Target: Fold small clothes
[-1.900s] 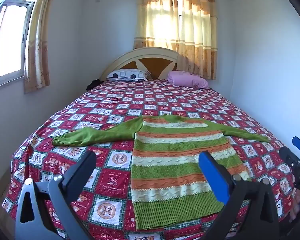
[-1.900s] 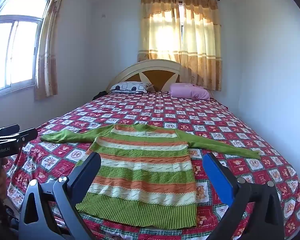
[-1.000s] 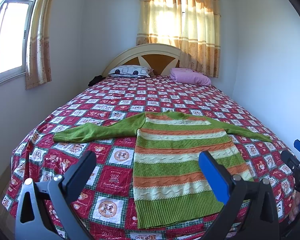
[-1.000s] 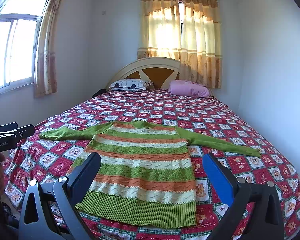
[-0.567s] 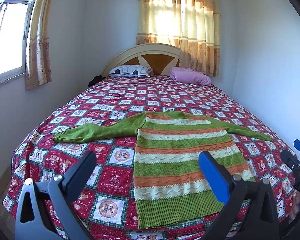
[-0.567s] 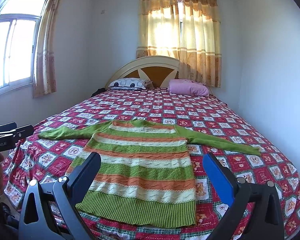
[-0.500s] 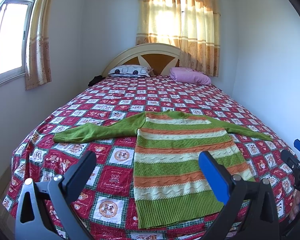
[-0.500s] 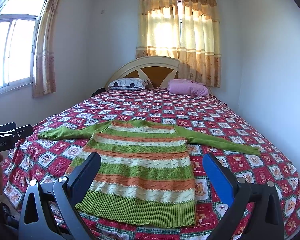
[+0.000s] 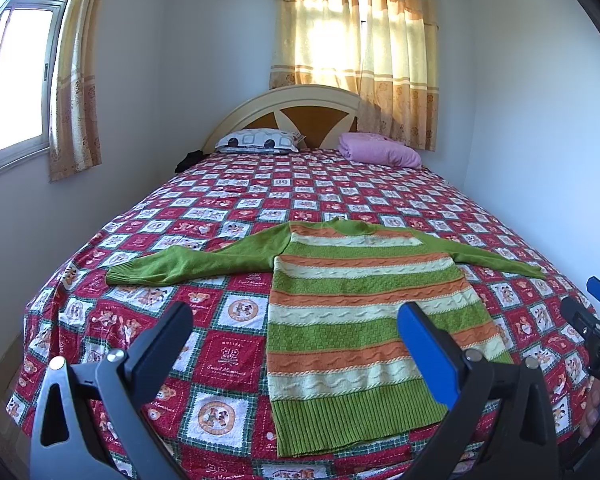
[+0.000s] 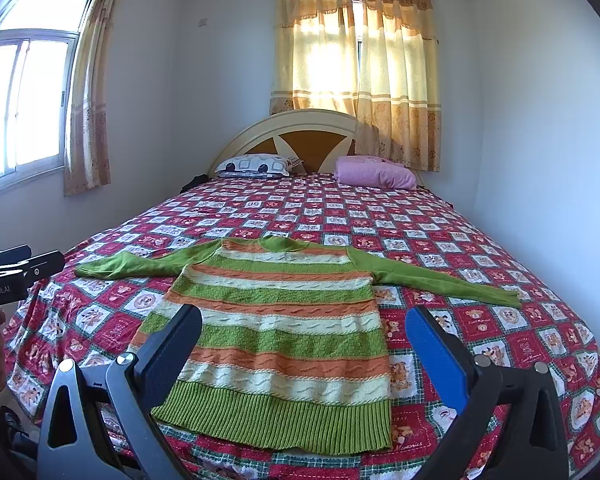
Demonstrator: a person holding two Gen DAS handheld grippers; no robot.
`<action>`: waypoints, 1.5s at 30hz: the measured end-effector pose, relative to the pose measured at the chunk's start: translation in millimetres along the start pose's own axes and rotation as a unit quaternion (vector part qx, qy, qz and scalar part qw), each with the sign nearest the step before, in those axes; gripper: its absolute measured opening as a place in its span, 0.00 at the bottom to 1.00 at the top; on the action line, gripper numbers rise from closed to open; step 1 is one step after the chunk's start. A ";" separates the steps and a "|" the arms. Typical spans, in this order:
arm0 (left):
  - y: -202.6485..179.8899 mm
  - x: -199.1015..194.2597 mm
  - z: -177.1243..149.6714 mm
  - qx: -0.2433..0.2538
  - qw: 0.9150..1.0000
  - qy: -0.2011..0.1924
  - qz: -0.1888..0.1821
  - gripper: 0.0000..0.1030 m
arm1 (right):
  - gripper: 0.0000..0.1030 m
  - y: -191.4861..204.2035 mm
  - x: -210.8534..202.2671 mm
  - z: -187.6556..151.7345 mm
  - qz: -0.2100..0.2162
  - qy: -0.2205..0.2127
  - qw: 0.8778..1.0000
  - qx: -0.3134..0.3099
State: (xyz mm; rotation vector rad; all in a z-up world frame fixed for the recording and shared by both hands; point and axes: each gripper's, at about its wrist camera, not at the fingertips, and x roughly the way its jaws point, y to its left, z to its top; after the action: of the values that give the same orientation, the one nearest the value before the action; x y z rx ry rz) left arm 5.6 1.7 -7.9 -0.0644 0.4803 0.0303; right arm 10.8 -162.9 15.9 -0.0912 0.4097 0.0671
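Covering the room's floor almost wall to wall, the bed [image 9: 236, 184] wears a red patchwork bedspread [image 10: 440, 216]. Near its foot lies a striped green sweater [image 10: 284, 320], flat, sleeves spread left and right. Closest, the left gripper [image 9: 296, 332] and right gripper [image 10: 304, 332] hover with fingers spread wide, holding nothing.

Left gripper [image 10: 22, 276], seen at left edge of right wrist view: white lettering "GenRobot.AI" on its black body, first letter cut by frame edge. Right gripper [image 9: 598, 344], at right edge of left wrist view: white letters "DAS", cut off. Bedspread [image 9: 228, 356]: near red square carries "Sweet Memories" script; another near square reads "Memories". Smaller print too small to read.
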 end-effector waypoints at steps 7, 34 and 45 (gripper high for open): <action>0.0 0.0 0.1 0.001 1.000 0.001 -0.001 1.00 | 0.99 -1.4 1.3 -1.9 0.000 0.003 1.000 0.000; 4.5 10.1 -5.3 0.009 1.000 0.012 0.003 1.00 | 0.99 -5.1 16.4 -8.5 -0.008 0.020 1.000 0.008; -2.1 63.6 2.1 0.033 0.999 0.034 0.017 1.00 | 0.99 -21.1 63.8 -23.5 -0.033 0.059 0.998 0.001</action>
State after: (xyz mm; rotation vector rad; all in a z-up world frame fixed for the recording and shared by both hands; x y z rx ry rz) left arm 63.0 0.7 -35.3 0.0079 0.5508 0.0460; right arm 61.7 -183.3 -29.5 -0.1070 0.5252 -0.0036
